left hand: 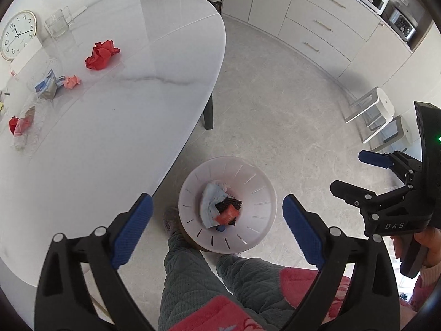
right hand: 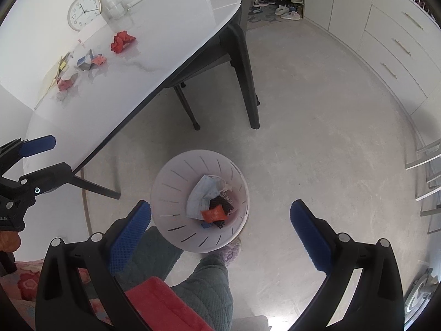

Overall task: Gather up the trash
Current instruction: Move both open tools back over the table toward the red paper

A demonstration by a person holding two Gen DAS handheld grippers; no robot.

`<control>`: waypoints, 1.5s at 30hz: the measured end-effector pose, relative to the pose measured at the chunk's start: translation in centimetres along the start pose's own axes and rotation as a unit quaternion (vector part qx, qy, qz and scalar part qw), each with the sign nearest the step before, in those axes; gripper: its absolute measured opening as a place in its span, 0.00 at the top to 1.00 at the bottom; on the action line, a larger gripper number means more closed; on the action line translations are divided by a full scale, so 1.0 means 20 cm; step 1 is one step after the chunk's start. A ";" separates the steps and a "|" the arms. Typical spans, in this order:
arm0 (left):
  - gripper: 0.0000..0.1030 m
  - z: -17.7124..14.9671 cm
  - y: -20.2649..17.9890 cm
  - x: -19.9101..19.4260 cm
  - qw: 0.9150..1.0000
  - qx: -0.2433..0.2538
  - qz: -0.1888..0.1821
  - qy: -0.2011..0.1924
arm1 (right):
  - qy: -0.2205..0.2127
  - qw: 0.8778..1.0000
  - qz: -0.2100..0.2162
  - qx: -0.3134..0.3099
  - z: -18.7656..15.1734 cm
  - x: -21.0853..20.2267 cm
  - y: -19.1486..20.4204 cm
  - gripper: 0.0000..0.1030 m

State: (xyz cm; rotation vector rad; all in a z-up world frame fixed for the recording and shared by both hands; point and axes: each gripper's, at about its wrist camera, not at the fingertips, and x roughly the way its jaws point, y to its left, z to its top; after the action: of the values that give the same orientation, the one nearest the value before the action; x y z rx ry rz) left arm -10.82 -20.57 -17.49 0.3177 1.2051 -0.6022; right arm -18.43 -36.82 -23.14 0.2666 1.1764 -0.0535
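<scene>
A white slotted waste bin (left hand: 248, 237) (right hand: 171, 193) stands on the floor beside the table, holding a pale blue face mask (left hand: 210, 201) (right hand: 199, 195), an orange wrapper (left hand: 227, 215) (right hand: 213, 214) and dark scraps. My left gripper (left hand: 217, 229) hangs above the bin, open and empty; it also shows at the left edge of the right wrist view (right hand: 52, 154). My right gripper (right hand: 220, 227) is open and empty over the bin's right side, seen too in the left wrist view (left hand: 355, 171). On the white table (left hand: 124, 115) lie a crumpled red paper (left hand: 101, 55) (right hand: 122, 41) and a pink scrap (left hand: 72, 82).
A small blue-and-white carton (left hand: 46, 85) (right hand: 86, 62), a red and white wrapper (left hand: 20, 127), a glass (left hand: 58, 22) and a wall clock (left hand: 18, 34) sit at the table's far side. A person's quilted trouser legs (left hand: 193, 275) stand by the bin. Cabinets (left hand: 325, 27) line the far wall.
</scene>
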 end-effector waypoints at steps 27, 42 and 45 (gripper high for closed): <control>0.12 0.15 0.76 -0.10 0.986 -0.151 0.061 -0.040 | -0.043 0.994 0.032 -0.095 0.64 0.08 0.52 0.03; 0.12 0.41 1.32 0.07 0.981 -0.185 0.051 -0.041 | -0.027 0.987 0.054 -0.147 1.37 0.54 1.05 0.03; 0.12 0.48 1.38 0.14 0.982 -0.180 0.048 -0.038 | -0.018 0.986 0.053 -0.155 1.47 0.65 1.12 0.03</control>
State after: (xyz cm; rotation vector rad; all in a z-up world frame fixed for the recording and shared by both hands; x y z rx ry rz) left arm 13.46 -4.21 -19.13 0.0453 1.1921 -0.3019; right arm 17.15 -20.82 -20.66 0.0527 1.1140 0.2170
